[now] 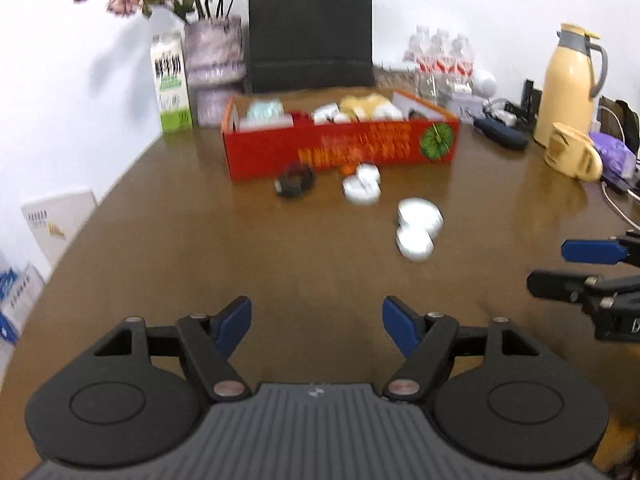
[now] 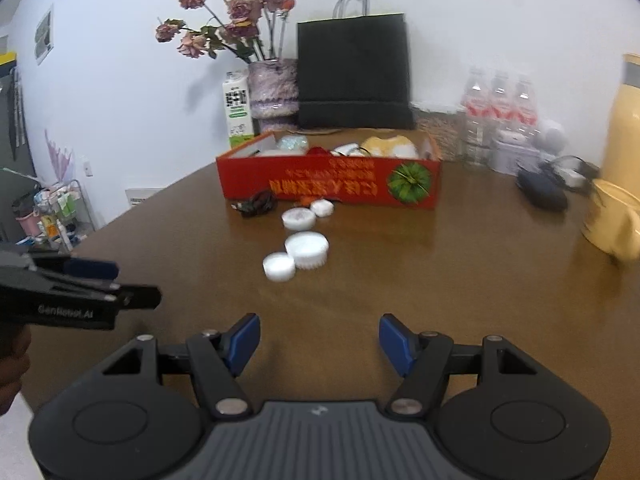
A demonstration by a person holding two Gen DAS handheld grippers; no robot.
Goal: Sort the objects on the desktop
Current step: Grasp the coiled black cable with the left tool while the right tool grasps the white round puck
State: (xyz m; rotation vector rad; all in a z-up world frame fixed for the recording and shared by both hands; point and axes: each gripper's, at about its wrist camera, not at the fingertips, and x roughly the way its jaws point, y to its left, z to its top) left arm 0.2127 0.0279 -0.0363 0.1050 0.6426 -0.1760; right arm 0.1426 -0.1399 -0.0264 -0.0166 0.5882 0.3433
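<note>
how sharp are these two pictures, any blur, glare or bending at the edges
Left wrist view: motion blur smears the red box and white round containers; the table edge bows from fisheye distortion. Right wrist view: similarly soft, yellow mug smeared at the right edge, faint sheen on the tabletop, corners vignetted dark.

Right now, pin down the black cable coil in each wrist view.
Left wrist: black cable coil lies centre, just before the red box, left of the white items.
Right wrist: coil lies left of centre, at the box's near-left corner.
Shared landmark: the box's green emblem.
</note>
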